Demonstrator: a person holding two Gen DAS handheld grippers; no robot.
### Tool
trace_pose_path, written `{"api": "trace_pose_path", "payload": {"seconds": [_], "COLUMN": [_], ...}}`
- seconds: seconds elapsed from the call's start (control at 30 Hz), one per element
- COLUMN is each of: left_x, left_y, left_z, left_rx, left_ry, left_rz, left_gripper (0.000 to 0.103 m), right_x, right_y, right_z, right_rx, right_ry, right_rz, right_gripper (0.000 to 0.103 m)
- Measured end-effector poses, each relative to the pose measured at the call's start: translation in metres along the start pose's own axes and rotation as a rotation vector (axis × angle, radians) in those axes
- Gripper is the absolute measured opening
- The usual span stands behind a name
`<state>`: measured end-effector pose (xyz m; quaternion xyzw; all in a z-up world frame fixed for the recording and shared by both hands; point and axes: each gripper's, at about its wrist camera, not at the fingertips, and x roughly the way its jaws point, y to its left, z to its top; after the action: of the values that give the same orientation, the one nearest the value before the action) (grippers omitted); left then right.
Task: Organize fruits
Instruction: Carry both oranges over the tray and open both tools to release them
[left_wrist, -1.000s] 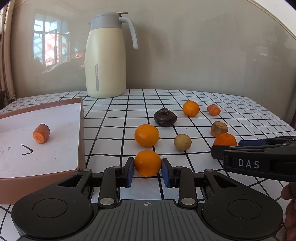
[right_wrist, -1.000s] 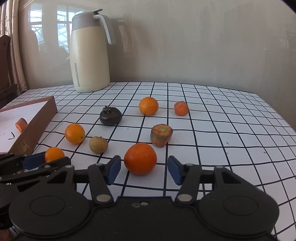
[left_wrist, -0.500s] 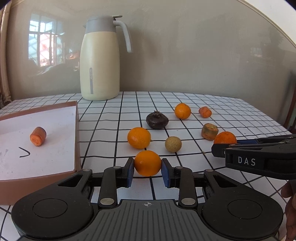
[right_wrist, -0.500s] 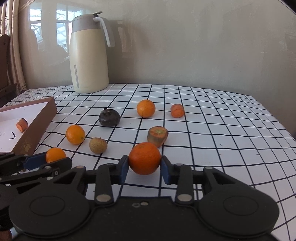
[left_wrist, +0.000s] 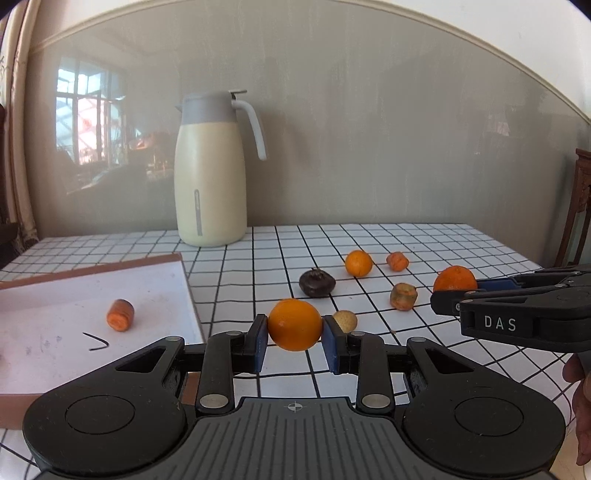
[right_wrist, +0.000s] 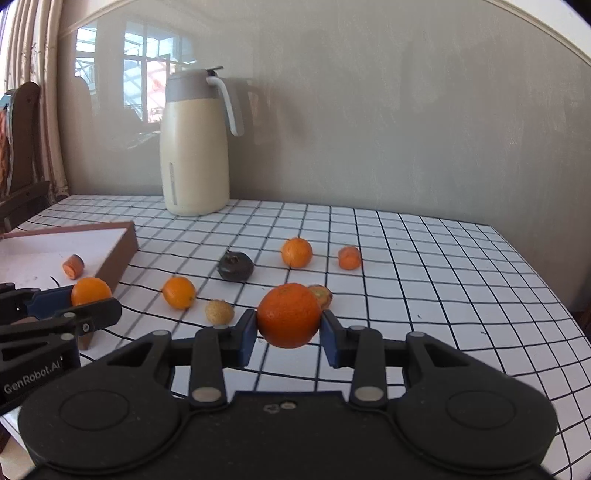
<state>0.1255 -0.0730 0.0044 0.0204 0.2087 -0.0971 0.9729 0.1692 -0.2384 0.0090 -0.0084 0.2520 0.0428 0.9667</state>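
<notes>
My left gripper (left_wrist: 294, 338) is shut on a small orange (left_wrist: 294, 325) and holds it above the table, beside the brown tray (left_wrist: 155, 260). My right gripper (right_wrist: 289, 332) is shut on a larger orange (right_wrist: 289, 314), also lifted. Each gripper shows in the other's view: the right one (left_wrist: 456, 291) and the left one (right_wrist: 92, 299). On the checked table lie another orange (right_wrist: 179, 292), a third orange (right_wrist: 297, 252), a dark mangosteen (right_wrist: 235, 266), a small tan fruit (right_wrist: 219, 312) and two carrot pieces (right_wrist: 349, 257) (left_wrist: 403, 295). A carrot piece (left_wrist: 120, 314) lies in the tray.
A cream thermos jug (left_wrist: 211, 170) stands at the back of the table by the wall. The tray's near wall (right_wrist: 122, 254) is at the left. A wooden chair (right_wrist: 22, 147) stands at far left. The table edge (right_wrist: 554, 295) runs along the right.
Both grippers have lifted their oranges off the table. The right gripper closed on its orange from open. The left gripper has moved toward the tray.
</notes>
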Motion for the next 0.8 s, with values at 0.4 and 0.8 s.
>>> {"api": "trace_pose_path", "payload": {"seconds": [0.4, 0.8], "left_x": [-0.037, -0.055], "left_y": [0.037, 0.079], "left_z": [0.011, 0.013], "left_rx": [0.0, -0.03], "left_ry": [-0.066, -0.095], "left_rz": [0.056, 0.122], "left_gripper": [0.032, 0.032], "right_x": [-0.023, -0.023], "right_y": [0.041, 0.085], "right_z": [0.017, 0.028], "right_rx": [-0.058, -0.103], "right_ry": [-0.093, -0.139], "right_rz": [0.076, 0.149], "right_gripper": [0.028, 0.028]}}
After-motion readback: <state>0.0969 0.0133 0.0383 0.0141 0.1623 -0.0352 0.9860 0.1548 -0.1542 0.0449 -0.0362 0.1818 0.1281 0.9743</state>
